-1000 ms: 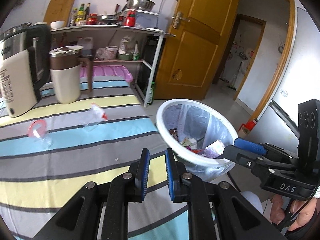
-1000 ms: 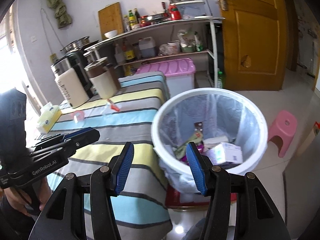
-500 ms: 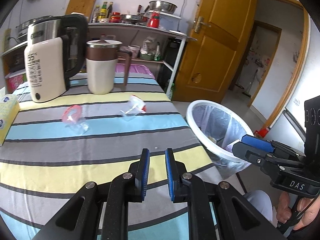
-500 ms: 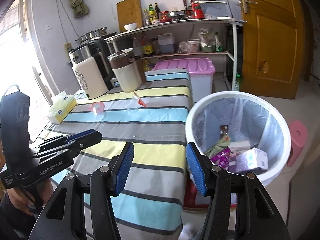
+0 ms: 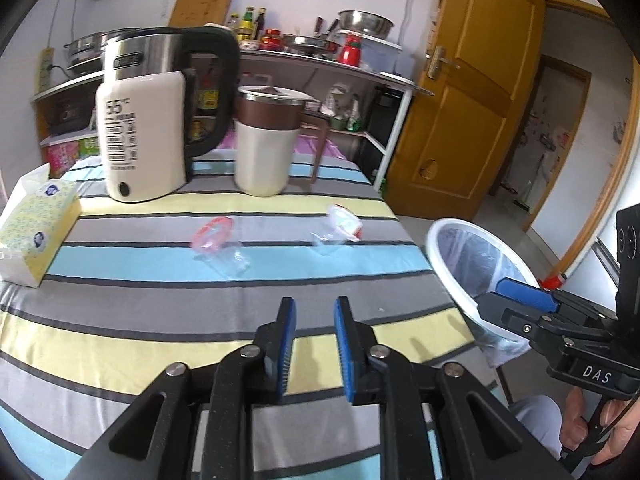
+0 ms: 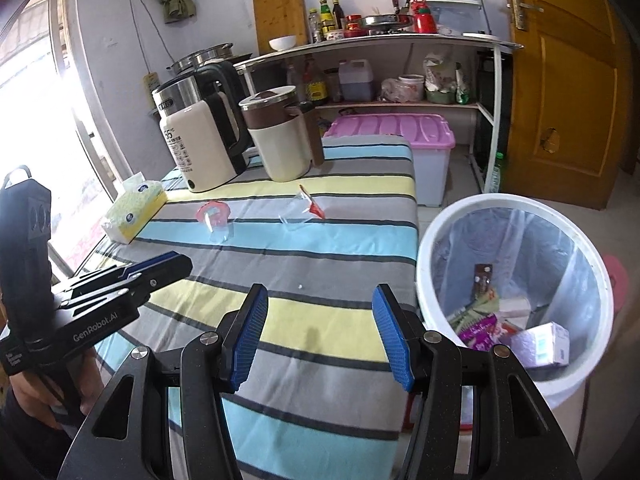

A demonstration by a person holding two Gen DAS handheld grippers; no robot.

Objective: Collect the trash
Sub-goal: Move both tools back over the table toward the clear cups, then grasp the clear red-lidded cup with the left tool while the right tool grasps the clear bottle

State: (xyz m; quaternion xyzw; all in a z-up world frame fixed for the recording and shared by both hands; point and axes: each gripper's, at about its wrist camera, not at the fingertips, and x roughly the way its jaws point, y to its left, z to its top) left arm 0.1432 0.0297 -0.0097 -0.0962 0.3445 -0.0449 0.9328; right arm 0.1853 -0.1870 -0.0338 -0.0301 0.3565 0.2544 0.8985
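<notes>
Left hand-held gripper (image 5: 314, 316) narrow, right hand-held gripper (image 6: 320, 312) wide, both empty; approach clear plastic cups (image 5: 222, 248) low, pinching rims gently.

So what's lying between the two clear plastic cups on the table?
Nothing: only bare striped cloth separates the left cup and right cup, in both views.

- Trash bin (image 5: 460, 248): near rim hidden behind the right gripper (image 5: 520, 300) in the left wrist view; contents not visible there.
- Pink stool (image 6: 618, 276): mostly hidden behind the trash bin (image 6: 432, 248).
- Pink-lidded storage box (image 6: 430, 168): base hidden behind the striped table (image 6: 280, 264).
- Kettle (image 6: 200, 152) label: small print illegible.
- Shelf bottles (image 6: 328, 20) beyond the kettle: labels too small to read.
- Tissue box (image 5: 36, 224): left end cut off by the frame edge.
</notes>
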